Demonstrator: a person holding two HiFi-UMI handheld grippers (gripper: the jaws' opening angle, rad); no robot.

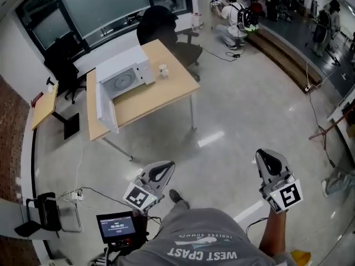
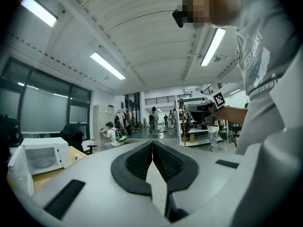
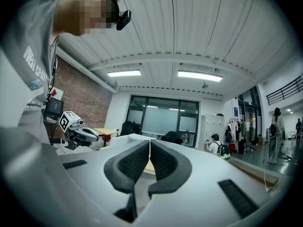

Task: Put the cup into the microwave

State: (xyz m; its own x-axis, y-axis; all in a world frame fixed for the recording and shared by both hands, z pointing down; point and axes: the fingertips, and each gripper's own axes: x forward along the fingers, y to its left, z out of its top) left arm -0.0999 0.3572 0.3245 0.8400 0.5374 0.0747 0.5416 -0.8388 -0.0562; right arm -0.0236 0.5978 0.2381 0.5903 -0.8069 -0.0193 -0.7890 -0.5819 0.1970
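A small white cup (image 1: 163, 70) stands on the wooden table (image 1: 172, 90), just right of the white microwave (image 1: 123, 76). The microwave's door (image 1: 105, 110) hangs open toward the table's near left corner. Both grippers are held level over the bare floor, well short of the table. My left gripper (image 1: 165, 166) is shut with nothing between its pads. My right gripper (image 1: 262, 155) is also shut and empty. In the left gripper view, the shut jaws of the left gripper (image 2: 152, 144) point past the open microwave (image 2: 41, 157) at the far left.
Black office chairs (image 1: 166, 29) stand behind the table. A person with a backpack (image 1: 236, 18) crouches at the back right. A small side desk (image 1: 45, 105) sits at the left. Cables (image 1: 83, 190) trail over the floor, near a screen on a stand (image 1: 117, 226).
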